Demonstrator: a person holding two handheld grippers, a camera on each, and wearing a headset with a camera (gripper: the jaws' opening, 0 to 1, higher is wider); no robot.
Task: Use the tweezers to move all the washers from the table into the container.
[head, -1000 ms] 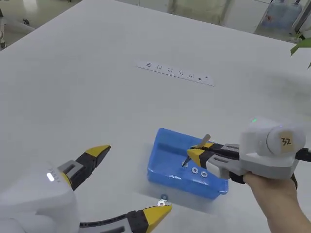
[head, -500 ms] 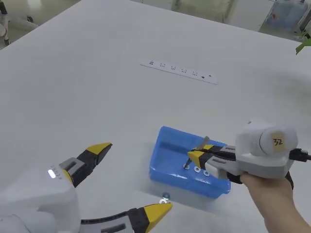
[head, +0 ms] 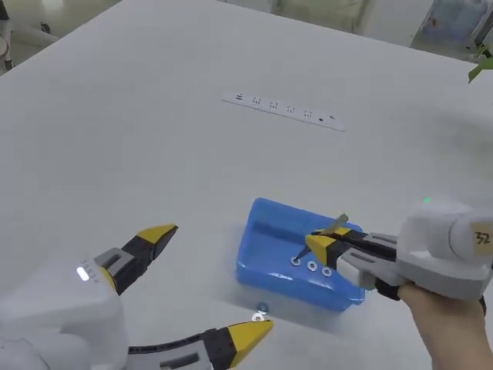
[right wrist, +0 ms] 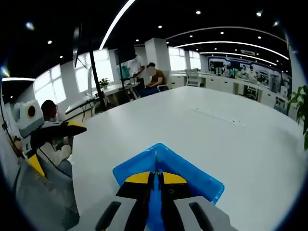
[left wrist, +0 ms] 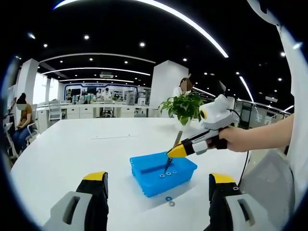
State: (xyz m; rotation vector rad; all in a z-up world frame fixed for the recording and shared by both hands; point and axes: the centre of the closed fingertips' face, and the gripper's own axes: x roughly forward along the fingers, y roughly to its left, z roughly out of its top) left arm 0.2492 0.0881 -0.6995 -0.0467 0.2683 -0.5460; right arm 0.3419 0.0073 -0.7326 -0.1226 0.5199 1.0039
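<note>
Washer off tweezers, now in container

- The container lies ahead of the left gripper, between its jaws, with loose washers nearer, on the table.
- The tweezers sit between the right gripper jaws, over the container.

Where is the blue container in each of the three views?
Head view: blue container lower right of centre.
Left gripper view: container low centre, between the jaws.
Right gripper view: container bottom centre, just beyond the jaws.
Shared landmark: white power strip, lying beyond it.
</note>
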